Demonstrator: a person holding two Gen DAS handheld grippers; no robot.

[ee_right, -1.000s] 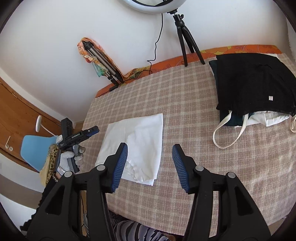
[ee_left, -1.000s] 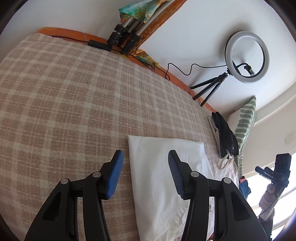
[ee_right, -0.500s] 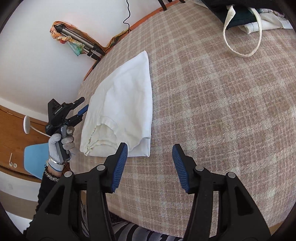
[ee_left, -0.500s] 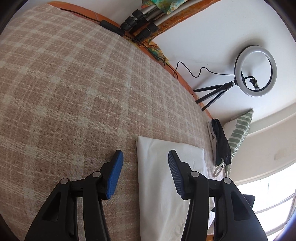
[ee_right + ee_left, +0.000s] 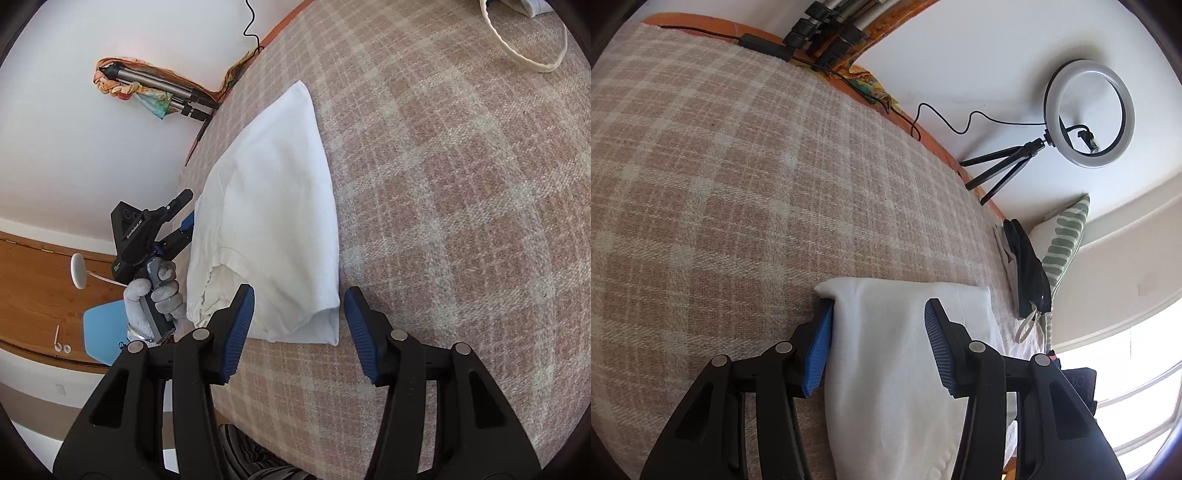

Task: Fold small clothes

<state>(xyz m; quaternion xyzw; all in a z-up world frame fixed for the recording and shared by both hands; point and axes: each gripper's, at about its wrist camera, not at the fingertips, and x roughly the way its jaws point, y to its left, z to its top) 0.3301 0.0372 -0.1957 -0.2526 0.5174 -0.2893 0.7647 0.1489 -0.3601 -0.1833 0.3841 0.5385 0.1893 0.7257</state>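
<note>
A folded white cotton garment [image 5: 897, 369] is seen lying on a bed covered by a beige-and-cream checked woven blanket [image 5: 720, 177], in the lower centre of the left wrist view and left of centre in the right wrist view. The left gripper [image 5: 877, 343] is held spread wide, its 2 blue ribbed fingers [image 5: 818, 354] set on either side of one end of the garment; the left one appears to be tucked under the cloth edge, though contact cannot be confirmed. The right gripper [image 5: 299, 332] is likewise released, its fingers [image 5: 240, 332] straddling the garment's near corner without clamping it. A white ring light on a black tripod [image 5: 1087, 114] is seen at the upper right, and a black folded cloth [image 5: 1028, 266] beside a green-striped cushion [image 5: 1065, 240] at the right.
</note>
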